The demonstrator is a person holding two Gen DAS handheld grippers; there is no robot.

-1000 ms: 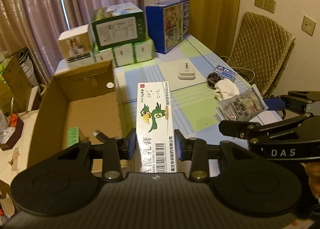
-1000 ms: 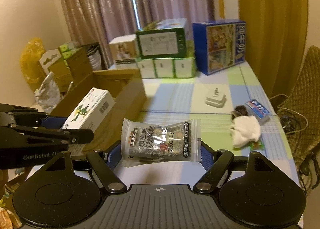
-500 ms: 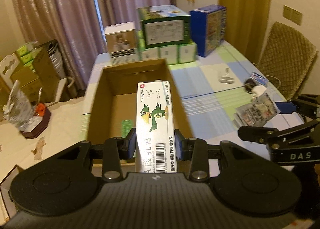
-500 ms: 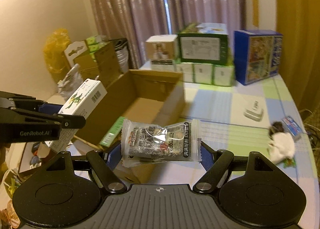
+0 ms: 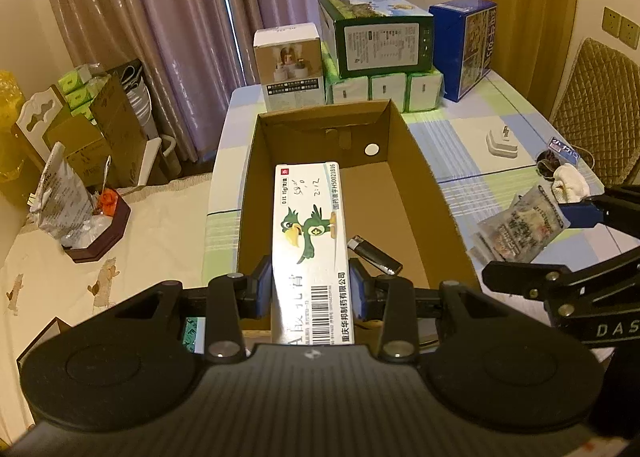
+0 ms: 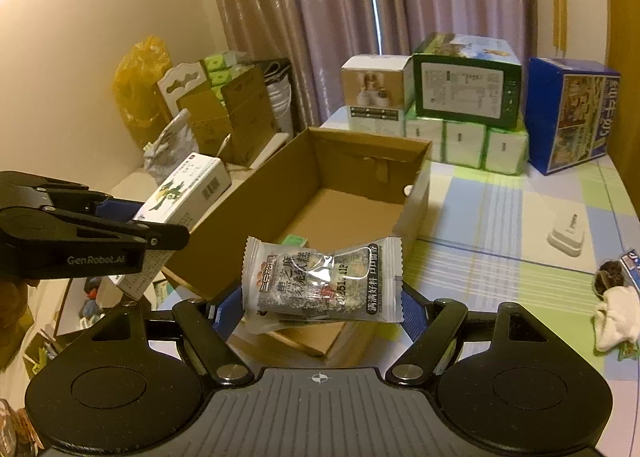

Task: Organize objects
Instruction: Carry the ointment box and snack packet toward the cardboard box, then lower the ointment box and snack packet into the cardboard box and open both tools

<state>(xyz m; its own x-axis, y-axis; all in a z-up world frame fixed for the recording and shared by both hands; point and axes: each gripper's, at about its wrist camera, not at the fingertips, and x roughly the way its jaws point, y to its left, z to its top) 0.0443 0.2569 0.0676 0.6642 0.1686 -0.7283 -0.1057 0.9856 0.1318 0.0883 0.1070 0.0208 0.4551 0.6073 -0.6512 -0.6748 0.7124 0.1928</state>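
Left gripper (image 5: 310, 289): clamped on the white ointment carton (image 5: 308, 233) with the green parrot print, blue pads pressed to its long sides near the barcode end; far end reaching out over the box interior.
Shift since a second ago: left view swung from the table strip at centre frame to the open cardboard box (image 5: 420, 177), now filling the middle of the frame directly under the carton; carton unchanged in the grip.
Right gripper (image 6: 322, 309): closed on the clear snack packet (image 6: 320, 281), crimped ends caught between the blue pads, packet held flat and level.
Right view shift: box grown from the left middle of the frame toward lower centre, its near corner now just behind and below the packet.
Carton position: above the box opening, not resting on the floor of the box as far as can be judged; also visible at left middle of the right view, beside the box's left wall.
Box contents: dark lighter (image 5: 374, 256) lying on the box floor right of the carton; small green pack (image 6: 294, 241) seen behind the packet in the right view; white round sticker on the far inner wall.
Left out on the table (image 5: 472, 145): white adapter (image 5: 502, 142), white cloth wad (image 5: 570, 182) and a small blue-labelled item at right edge.
Meaning for the task: both items carried to the box; release of the carton likely next, packet close behind; lighter near the drop spot, so a landing on it possible.
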